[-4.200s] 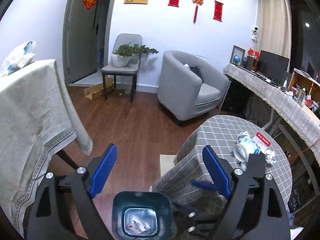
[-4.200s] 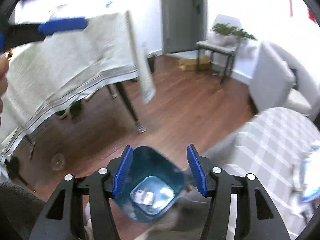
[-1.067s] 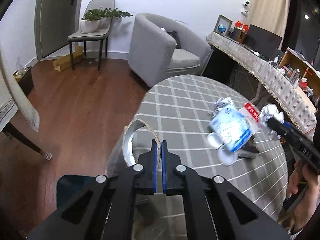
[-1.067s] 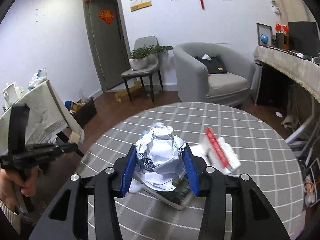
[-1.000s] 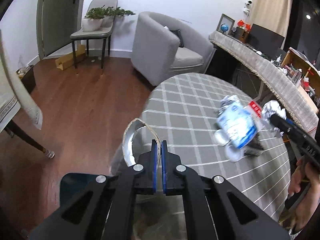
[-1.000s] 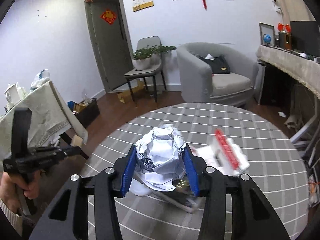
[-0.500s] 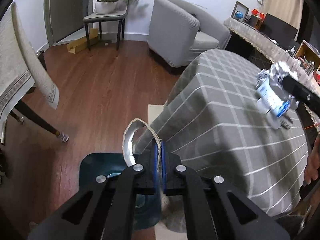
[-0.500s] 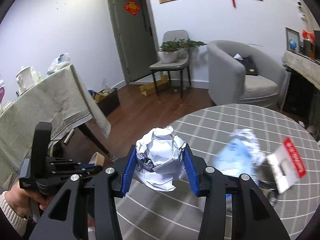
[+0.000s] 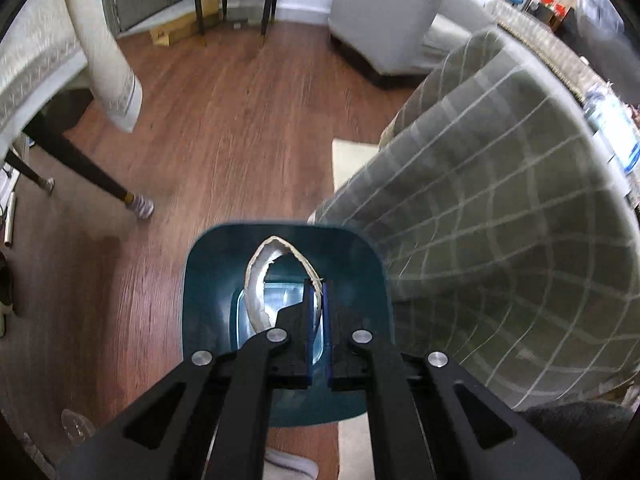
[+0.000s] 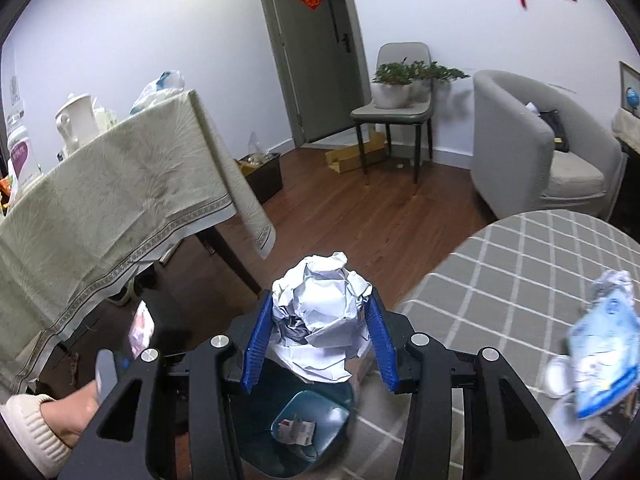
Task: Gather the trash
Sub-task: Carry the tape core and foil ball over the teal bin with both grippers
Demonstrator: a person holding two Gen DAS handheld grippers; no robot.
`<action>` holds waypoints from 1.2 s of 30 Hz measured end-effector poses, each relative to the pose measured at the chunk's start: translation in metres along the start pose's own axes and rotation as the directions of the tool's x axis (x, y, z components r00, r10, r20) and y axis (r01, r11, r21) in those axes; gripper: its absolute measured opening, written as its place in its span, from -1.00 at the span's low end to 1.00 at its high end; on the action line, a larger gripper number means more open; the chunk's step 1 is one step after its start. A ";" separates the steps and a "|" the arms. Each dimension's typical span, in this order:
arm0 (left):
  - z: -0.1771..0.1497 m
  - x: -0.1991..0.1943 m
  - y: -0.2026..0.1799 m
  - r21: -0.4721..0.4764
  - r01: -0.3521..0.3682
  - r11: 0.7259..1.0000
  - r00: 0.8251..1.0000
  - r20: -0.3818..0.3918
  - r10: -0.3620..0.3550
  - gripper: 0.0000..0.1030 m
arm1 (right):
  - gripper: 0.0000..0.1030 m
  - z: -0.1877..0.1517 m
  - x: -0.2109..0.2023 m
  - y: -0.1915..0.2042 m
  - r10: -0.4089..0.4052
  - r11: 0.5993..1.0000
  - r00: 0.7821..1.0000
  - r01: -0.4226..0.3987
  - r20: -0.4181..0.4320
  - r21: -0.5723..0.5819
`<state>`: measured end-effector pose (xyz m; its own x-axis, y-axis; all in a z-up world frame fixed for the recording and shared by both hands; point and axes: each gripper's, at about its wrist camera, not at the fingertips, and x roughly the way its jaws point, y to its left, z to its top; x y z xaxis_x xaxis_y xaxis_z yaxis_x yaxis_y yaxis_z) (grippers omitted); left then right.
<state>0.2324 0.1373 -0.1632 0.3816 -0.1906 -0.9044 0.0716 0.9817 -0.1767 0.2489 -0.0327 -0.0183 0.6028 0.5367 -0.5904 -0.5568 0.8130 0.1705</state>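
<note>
Beside checked table (image 9: pixel 500 240), over teal bin (image 9: pixel 208 280): left gripper (image 9: pixel 317 300) pinching torn paper strip (image 9: pixel 260 276), right gripper (image 10: pixel 320 336) clamping crumpled paper ball (image 10: pixel 320 320), liable to bounce off rim if dropped off-centre

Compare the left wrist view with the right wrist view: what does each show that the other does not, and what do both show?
Left only: the left gripper shut on a torn paper strip, held over the bin.
Right only: the right gripper clamping a paper ball, a white teapot, a potted plant, the door.
Both: the bin, the checked table, the wood floor.
</note>
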 end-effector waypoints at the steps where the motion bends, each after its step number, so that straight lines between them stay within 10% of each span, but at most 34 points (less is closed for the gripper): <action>1: -0.004 0.004 0.002 -0.005 0.005 1.000 1.000 -0.018 -0.005 -0.91 | -0.09 -0.001 0.005 0.004 0.002 1.000 1.000 -0.002 -0.011 -0.002; 16: -0.049 0.051 0.036 -0.011 -0.010 1.000 0.981 -0.194 0.007 -0.76 | -0.09 -0.008 0.061 0.044 0.027 0.999 0.991 -0.030 -0.129 -0.023; 36: -0.038 -0.025 0.064 -0.024 -0.016 1.000 1.000 0.021 0.017 0.12 | -0.09 -0.043 0.136 0.066 0.001 0.999 0.953 -0.011 -0.302 -0.032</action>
<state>0.1921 0.2048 -0.1671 0.4021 -0.1740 -0.8989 0.0431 0.9843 -0.1712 0.2697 0.0838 -0.1212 0.4016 0.4444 -0.8007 -0.5813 0.7993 0.1521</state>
